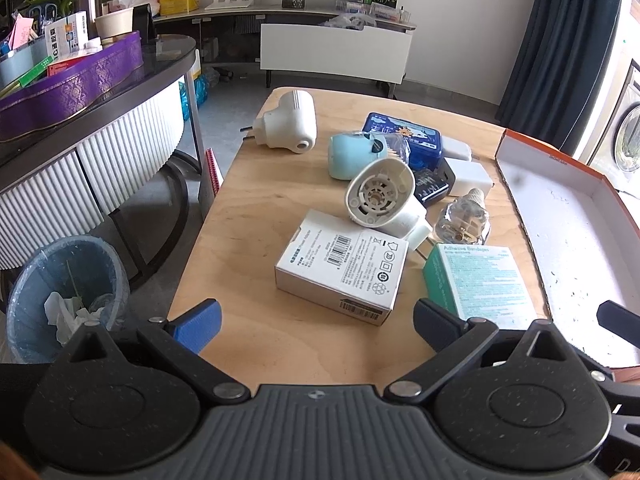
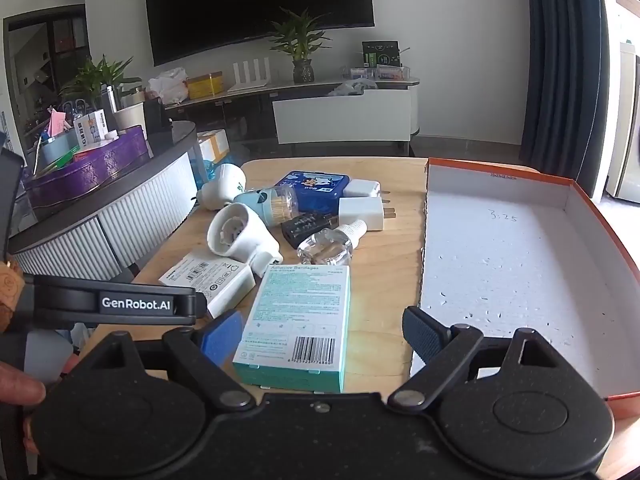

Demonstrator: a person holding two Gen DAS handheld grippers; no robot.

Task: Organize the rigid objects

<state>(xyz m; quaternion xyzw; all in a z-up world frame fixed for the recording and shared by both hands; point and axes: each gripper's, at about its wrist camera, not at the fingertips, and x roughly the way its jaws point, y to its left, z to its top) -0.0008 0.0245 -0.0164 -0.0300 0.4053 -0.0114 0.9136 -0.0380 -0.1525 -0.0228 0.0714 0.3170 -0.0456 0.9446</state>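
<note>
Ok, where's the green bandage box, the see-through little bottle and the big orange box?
Green bandage box (image 2: 296,312): right wrist view, printed top face.
See-through little bottle (image 2: 326,249): right wrist view, clear body.
Big orange box (image 2: 500,248): right wrist view, bare white floor.

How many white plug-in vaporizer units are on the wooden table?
2. One white vaporizer lies at the far left corner of the wooden table; the other vaporizer leans on the white barcode box mid-table. None seems hidden.
</note>
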